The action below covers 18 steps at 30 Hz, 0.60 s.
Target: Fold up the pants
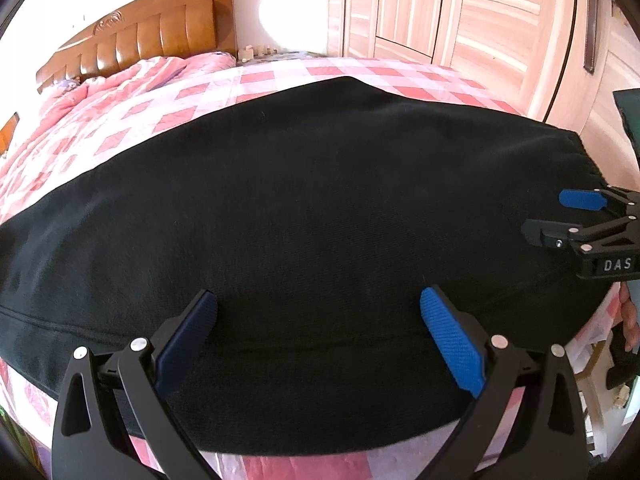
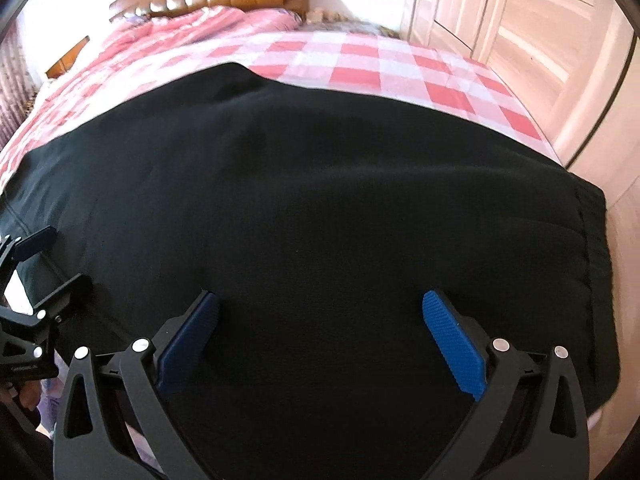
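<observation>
Black pants (image 1: 304, 208) lie flat across the bed, the elastic waistband at the right end (image 2: 592, 248). My left gripper (image 1: 318, 308) is open, its blue pads wide apart just above the near edge of the pants. My right gripper (image 2: 320, 308) is open too, low over the cloth near the waistband end. In the left wrist view the right gripper (image 1: 548, 216) shows at the far right over the waistband. In the right wrist view the left gripper (image 2: 44, 264) shows at the far left. Neither holds any cloth.
The bed has a pink and white checked cover (image 1: 280, 80) with a rumpled pink quilt (image 1: 100, 92) by the wooden headboard (image 1: 152, 36). A light wooden wardrobe (image 1: 460, 8) stands behind the bed on the right. The bed's near edge runs just under the grippers.
</observation>
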Tool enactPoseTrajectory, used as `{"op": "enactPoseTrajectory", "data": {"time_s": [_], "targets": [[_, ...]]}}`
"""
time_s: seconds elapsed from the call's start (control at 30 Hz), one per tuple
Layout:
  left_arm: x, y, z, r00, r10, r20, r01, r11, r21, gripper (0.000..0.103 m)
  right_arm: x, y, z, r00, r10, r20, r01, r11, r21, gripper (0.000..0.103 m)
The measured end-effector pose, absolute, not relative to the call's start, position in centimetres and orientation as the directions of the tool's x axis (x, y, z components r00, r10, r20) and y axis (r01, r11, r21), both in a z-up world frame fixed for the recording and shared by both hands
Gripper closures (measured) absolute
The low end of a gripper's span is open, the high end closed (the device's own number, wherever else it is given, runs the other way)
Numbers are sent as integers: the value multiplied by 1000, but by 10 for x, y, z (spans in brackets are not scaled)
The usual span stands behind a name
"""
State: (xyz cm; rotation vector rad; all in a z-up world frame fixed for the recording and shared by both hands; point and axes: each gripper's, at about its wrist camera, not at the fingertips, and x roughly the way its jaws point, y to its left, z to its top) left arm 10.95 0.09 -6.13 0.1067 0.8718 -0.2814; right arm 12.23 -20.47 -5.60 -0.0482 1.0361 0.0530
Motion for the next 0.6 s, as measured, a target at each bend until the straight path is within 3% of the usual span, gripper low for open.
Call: {"op": "enactPoseTrajectory", "data": {"time_s": [0.13, 0.27, 0.43, 0.6], "targets": [[92, 28, -44, 644, -224, -731, 254, 965, -72, 2, 131, -180, -37, 521, 6, -854, -94, 994, -51, 5], [72, 90, -29, 729, -143, -669, 123, 989, -77, 2, 151, -125, -17, 568, 95, -817, -199, 980, -24, 5], [58, 200, -36, 708, -94, -699, -104, 966, -236, 2, 173, -48, -15, 585, 218, -782, -329, 944, 17, 5], [35, 297, -35, 739, -112, -664, -233, 882, -409, 2, 172, 17, -38, 536, 282, -796, -459, 888, 6, 5]]}}
